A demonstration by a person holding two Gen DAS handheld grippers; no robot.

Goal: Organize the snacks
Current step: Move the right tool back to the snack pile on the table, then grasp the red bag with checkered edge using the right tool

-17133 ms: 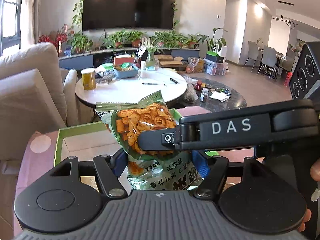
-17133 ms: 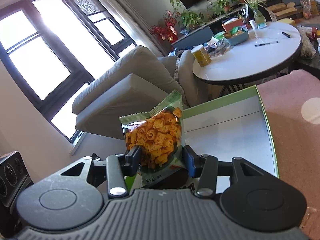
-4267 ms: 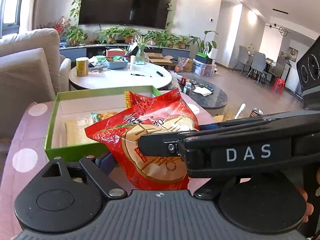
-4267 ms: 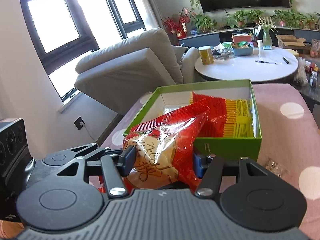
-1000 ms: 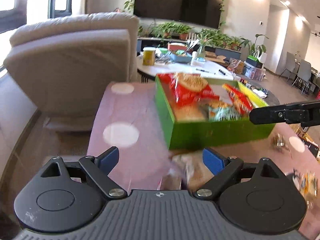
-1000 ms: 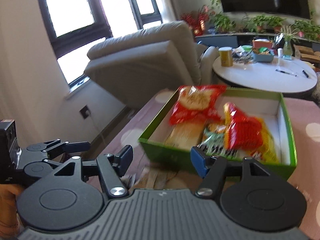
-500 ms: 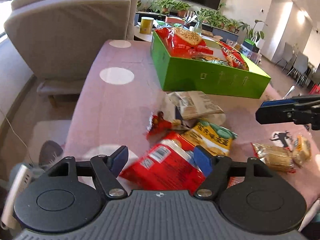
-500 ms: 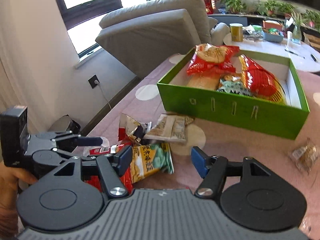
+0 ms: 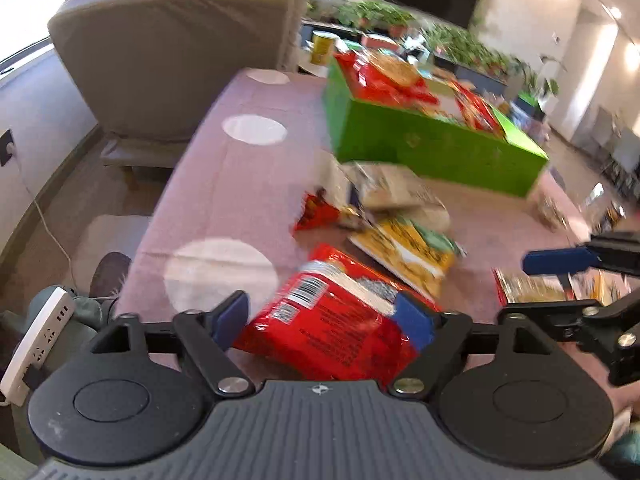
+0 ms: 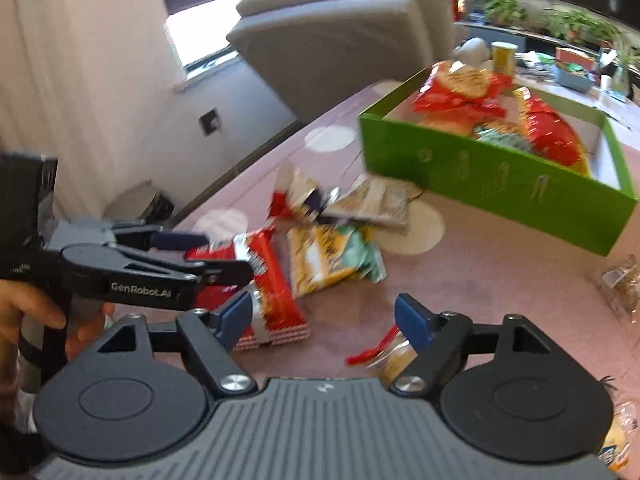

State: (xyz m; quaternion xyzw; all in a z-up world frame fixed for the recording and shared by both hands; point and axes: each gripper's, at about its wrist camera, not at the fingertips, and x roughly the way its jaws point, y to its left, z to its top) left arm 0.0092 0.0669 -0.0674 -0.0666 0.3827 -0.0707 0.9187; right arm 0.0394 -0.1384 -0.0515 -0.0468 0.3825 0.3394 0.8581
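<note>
Between my left gripper's [image 9: 326,318] spread jaws lies a red snack bag [image 9: 332,320] on the pink, white-dotted surface [image 9: 224,184], barcode side up, neither blue pad pressing it. Just beyond it lies a yellow-and-green packet [image 9: 408,252], and farther still a pale packet [image 9: 396,192] beside a small red wrapper [image 9: 320,212]. At the far side stands the green box [image 10: 496,184], red bags [image 10: 464,88] piled inside. My right gripper [image 10: 324,316] hovers over bare cloth with its jaws apart, empty; a small wrapped snack [image 10: 392,354] sits by its right pad.
</note>
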